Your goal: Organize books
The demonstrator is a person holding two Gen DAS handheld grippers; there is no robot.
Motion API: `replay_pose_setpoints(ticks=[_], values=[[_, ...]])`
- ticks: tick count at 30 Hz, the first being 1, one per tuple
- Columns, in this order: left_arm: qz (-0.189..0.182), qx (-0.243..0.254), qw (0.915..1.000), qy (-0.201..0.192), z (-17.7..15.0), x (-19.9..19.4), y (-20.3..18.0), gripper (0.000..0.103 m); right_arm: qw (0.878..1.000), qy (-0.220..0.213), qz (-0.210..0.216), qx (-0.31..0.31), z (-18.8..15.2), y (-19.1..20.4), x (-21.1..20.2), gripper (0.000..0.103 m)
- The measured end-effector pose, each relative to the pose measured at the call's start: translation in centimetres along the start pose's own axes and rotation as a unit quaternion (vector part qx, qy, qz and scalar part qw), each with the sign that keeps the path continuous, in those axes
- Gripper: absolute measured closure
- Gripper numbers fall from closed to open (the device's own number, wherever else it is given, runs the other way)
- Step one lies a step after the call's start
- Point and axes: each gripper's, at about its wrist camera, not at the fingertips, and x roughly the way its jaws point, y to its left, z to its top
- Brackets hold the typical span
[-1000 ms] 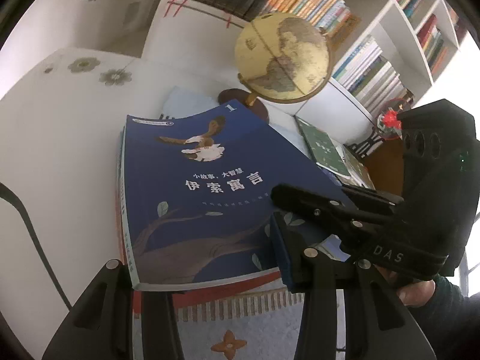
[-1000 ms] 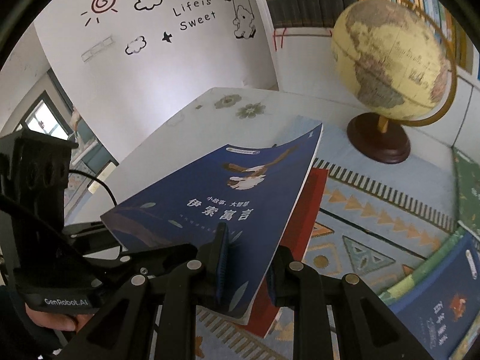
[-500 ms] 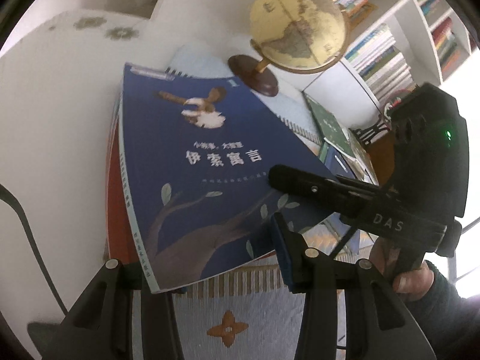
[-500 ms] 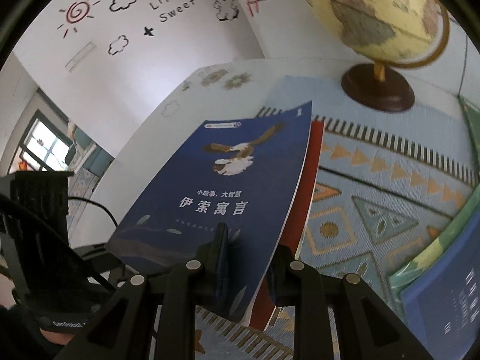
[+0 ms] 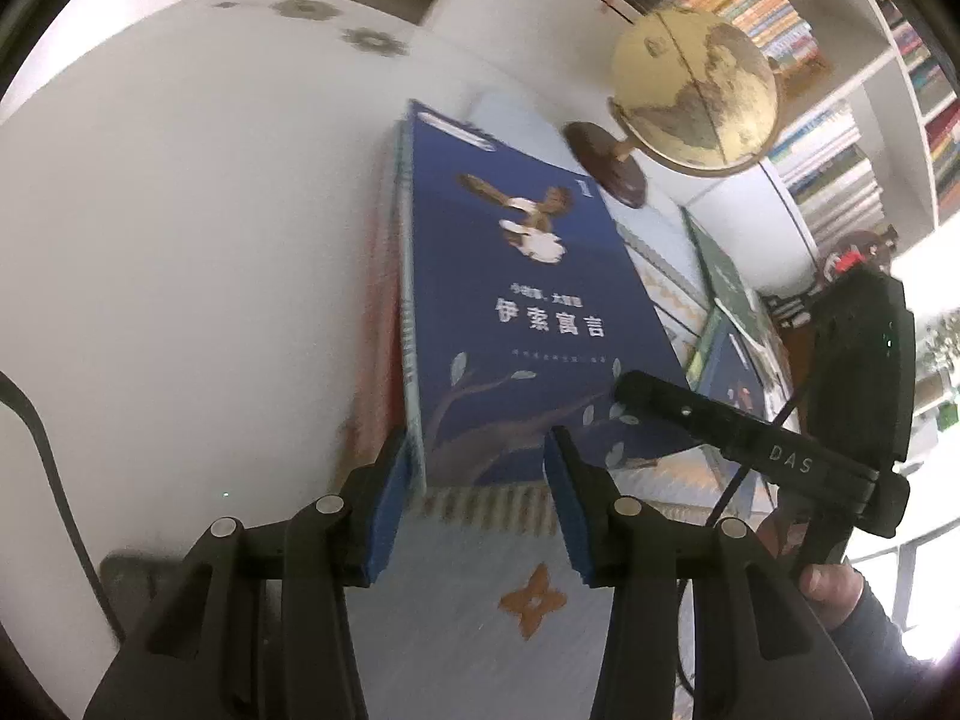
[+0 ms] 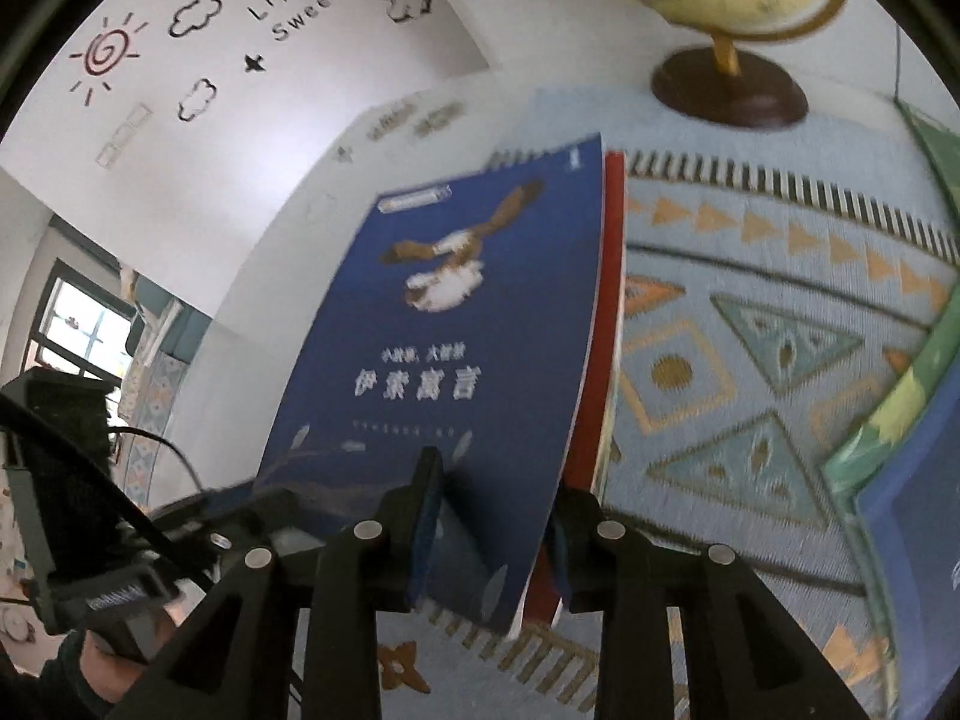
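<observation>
Dark-blue book (image 5: 528, 312) with a bird picture lies on a red book (image 6: 606, 324), both jaws opening around its corners.

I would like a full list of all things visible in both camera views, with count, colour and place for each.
blue book: one, dark blue with a bird picture, on top of the stack, between the jaws of both grippers.
red book: one, red, directly under the blue book.
globe: one, yellow-tan on a dark brown base, behind the stack.
patterned mat: one, light blue with orange triangles, under the books.
other books: several, green and blue, at the mat's right side.
bookshelf: one, white, full of books, background.
left gripper: black, blue pads, jaws opening.
right gripper: black, jaws opening.
</observation>
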Motion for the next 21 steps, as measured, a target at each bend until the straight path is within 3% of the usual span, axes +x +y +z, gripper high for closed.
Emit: replay_pose_setpoints(ticks=[2,5,11,17,21], values=[[0.019,0.009,0.9998,-0.004,-0.8,-1.1,-0.2,0.055,1.000,-0.006,-0.017,-0.014,-0.6,0.3,-0.5,0.069],[0.041,0.035,0.9984,-0.015,-2.1,-2.3,-1.6,0.024,0.998,0.004,-0.054,-0.022,-1.2,0.5,-1.4,0.056],[0.029,0.098,0.9947,-0.011,-5.5,-3.0,-7.0,0.023,0.993,-0.028,-0.108,-0.038,-5.5,0.5,-6.8,0.052],[-0.008,0.156,0.9875,0.018,-11.3,-2.7,-14.4,0.022,0.990,-0.068,-0.124,0.009,-14.4,-1.5,-14.4,0.049],[-0.032,0.217,0.9745,0.046,-17.0,-2.6,-20.6,0.022,0.985,-0.077,-0.140,0.068,-21.2,-4.1,-19.3,0.048]])
